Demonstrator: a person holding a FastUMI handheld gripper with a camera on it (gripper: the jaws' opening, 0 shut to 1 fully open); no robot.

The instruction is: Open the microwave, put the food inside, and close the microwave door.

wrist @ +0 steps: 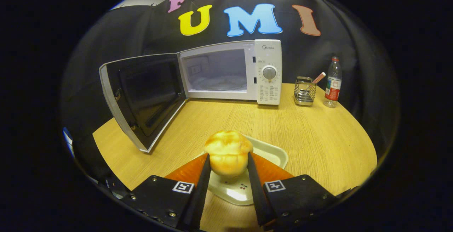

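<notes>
The gripper (228,164) is clamped on the bun (228,152), both fingers pressing its sides, just above the tray (272,152). The microwave (230,71) stands straight ahead beyond the bun, its door (141,97) swung wide to the left and the cavity facing the fingers. A rack (304,91) and bottle (332,83) stand right of the microwave, apparently clear of the path.

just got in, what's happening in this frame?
The handheld gripper has its two black fingers pressed on either side of a golden round bread bun, holding it over a white rectangular tray on the light wooden table. Beyond them, the white microwave stands with its door swung wide open and its cavity bare. The bun is not yet inside. A wire utensil holder and a clear plastic bottle stand beside the microwave.
</notes>
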